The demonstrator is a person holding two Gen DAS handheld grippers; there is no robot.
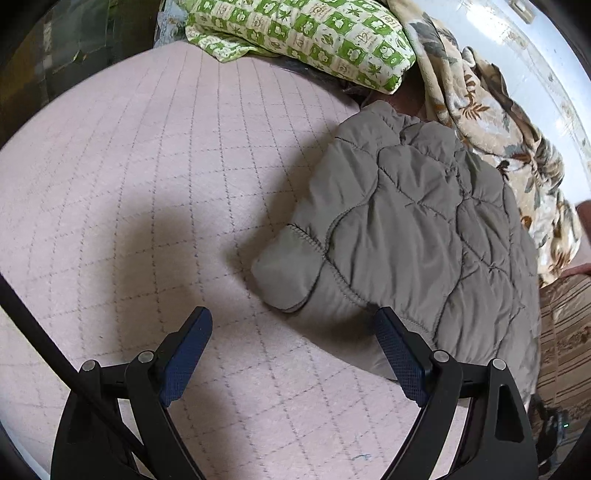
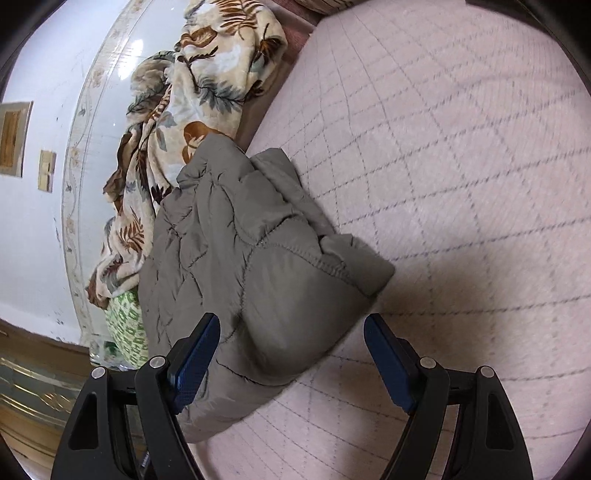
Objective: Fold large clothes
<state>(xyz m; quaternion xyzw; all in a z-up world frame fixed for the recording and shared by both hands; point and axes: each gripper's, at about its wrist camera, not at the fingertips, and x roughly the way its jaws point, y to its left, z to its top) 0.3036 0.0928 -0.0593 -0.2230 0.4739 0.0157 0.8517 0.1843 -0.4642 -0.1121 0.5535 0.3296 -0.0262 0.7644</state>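
right now both claws stand released, jaws spread wide and gripping nothing. the left claw (image 1: 291,332) hovers over the pink quilted mattress pad (image 1: 147,184), with the grey quilted jacket (image 1: 406,229) at its 1 o'clock, the right pad just beside the jacket's near edge. the right claw (image 2: 291,332) hangs over the same jacket (image 2: 240,258), whose near corner sits between its fingers without being pinched.

judging by its shape, the jacket is already folded into a compact, puffy bundle lying on the bed near the wall side; the folding looks mostly done. what may be left is tidying the loose flap along the stitched hem, pressing the bundle flat, or moving it aside, though i cannot tell how many layers lie beneath.

around it: a leaf-print blanket (image 2: 192,92) is heaped touching the jacket's far side, and a green patterned pillow (image 1: 303,33) lies at 12 o'clock in the left view. the blanket crowds that edge and could get caught up in any further fold.
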